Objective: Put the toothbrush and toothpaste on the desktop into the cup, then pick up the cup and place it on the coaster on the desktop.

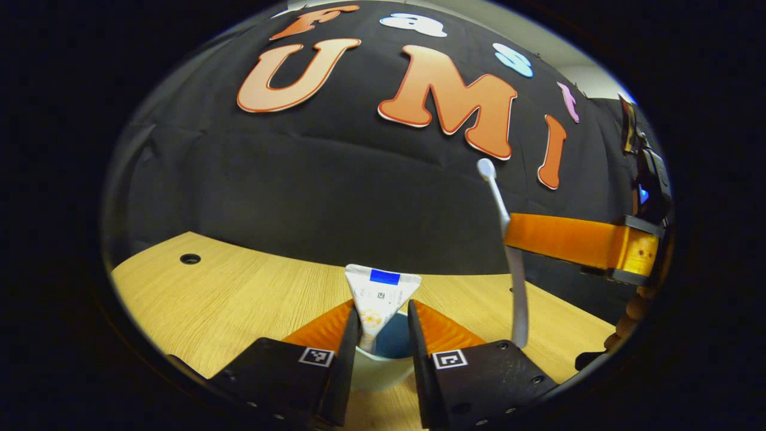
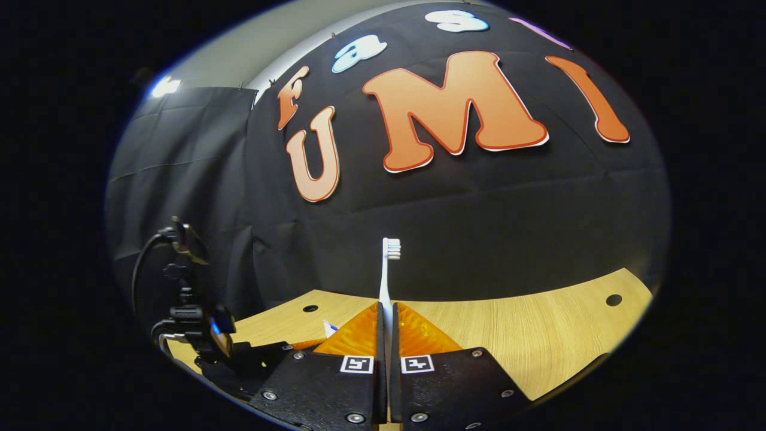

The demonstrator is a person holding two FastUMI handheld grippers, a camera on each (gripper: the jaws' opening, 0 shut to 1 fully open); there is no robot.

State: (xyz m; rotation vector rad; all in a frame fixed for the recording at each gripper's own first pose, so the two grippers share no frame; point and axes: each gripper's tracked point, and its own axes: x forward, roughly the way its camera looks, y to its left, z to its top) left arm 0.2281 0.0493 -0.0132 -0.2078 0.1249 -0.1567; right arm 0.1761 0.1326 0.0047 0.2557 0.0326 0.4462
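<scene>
A white toothpaste tube stands with its crimped end up in a white cup that is blue inside. My left gripper is open, one finger on each side of the tube and cup. A gap shows beside the tube on the right. A white toothbrush stands upright, bristles on top, with my right gripper shut on its handle. In the left gripper view the toothbrush and the right gripper hang above the table, to the right of the cup.
The wooden table has a small round hole at its far left. In the right gripper view the table has round holes, one at the right. The left gripper's body with cables is at the left, by a corner of the tube.
</scene>
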